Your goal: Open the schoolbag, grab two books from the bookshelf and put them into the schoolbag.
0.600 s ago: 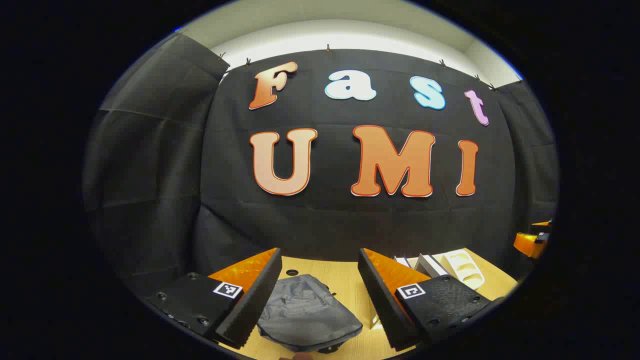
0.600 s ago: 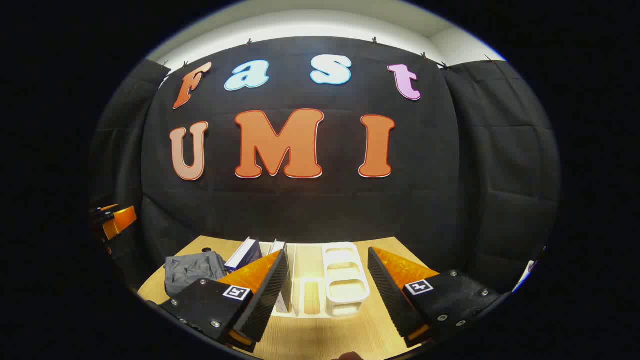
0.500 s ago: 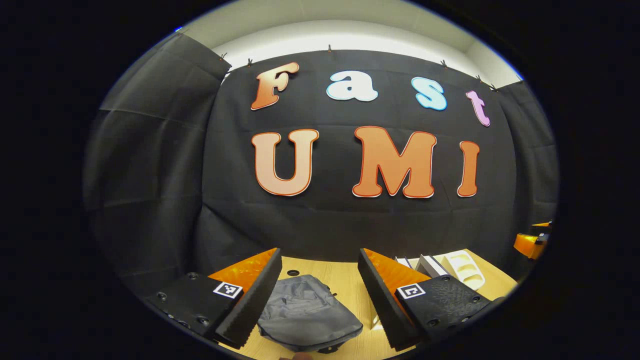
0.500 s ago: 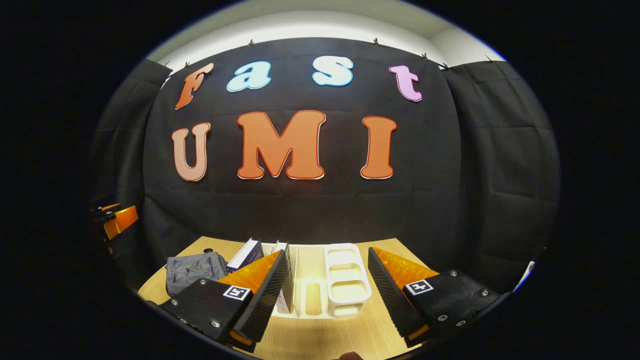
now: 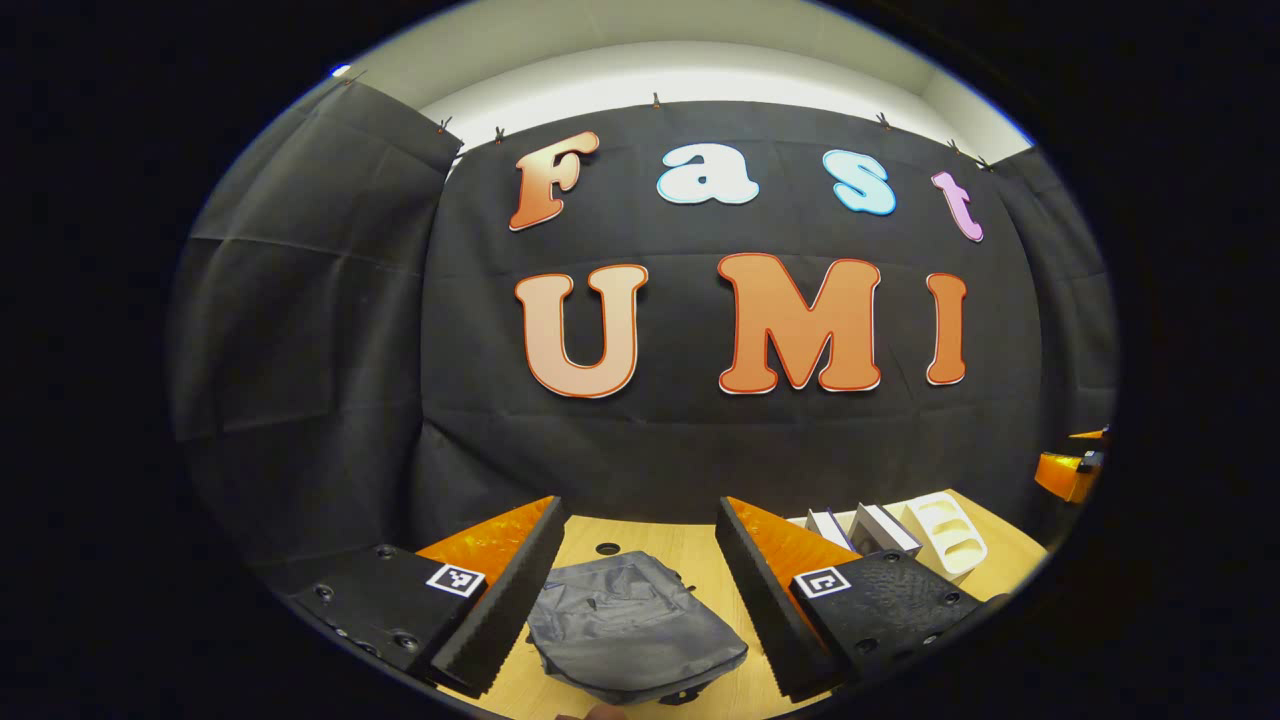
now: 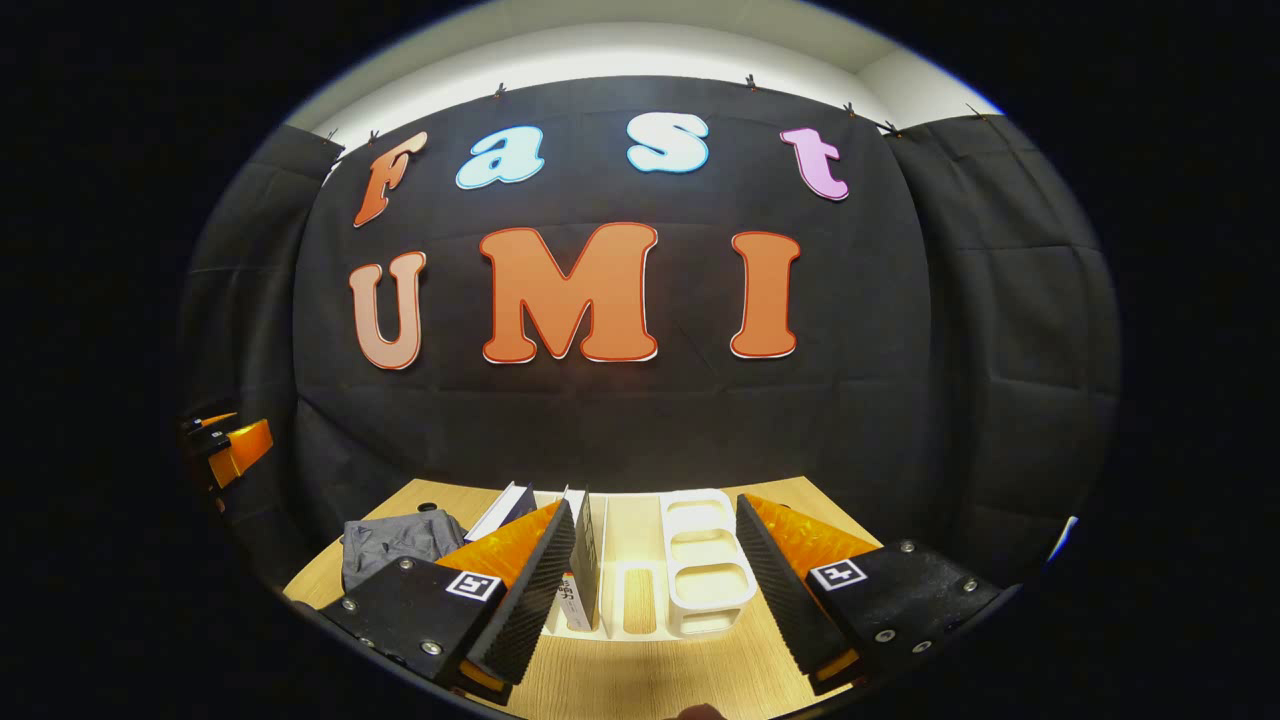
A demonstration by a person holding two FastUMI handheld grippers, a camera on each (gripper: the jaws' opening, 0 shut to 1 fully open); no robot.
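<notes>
1. The surface [image 5: 690,555] is a pale wooden top that carries everything for the task. The schoolbag sits toward its left part and the bookshelf toward its right part.

2. The schoolbag [image 5: 630,630] is a grey fabric bag lying flat and, as far as can be told, still closed. In the left gripper view it lies straight ahead of the left tool [image 5: 635,590], below and between its two fingers, with its long axis running roughly away from the camera. In the right gripper view the bag [image 6: 395,540] sits well off to the left.

3. The bookshelf [image 6: 690,570] is a white slotted rack. In the right gripper view it stands directly ahead of the right tool [image 6: 655,585], its slots running away from the camera. In the left gripper view the rack [image 5: 945,530] is off to the right.

4. The books [image 6: 580,560] stand on edge in the rack's left slots, just beside the right tool's left finger; I count about two, though one is partly hidden.

5. Both tools are spread wide and hold nothing.

6. My judgement: opening the bag comes first, and the left tool is the nearer one for it; the right tool is already lined up with the books.
</notes>
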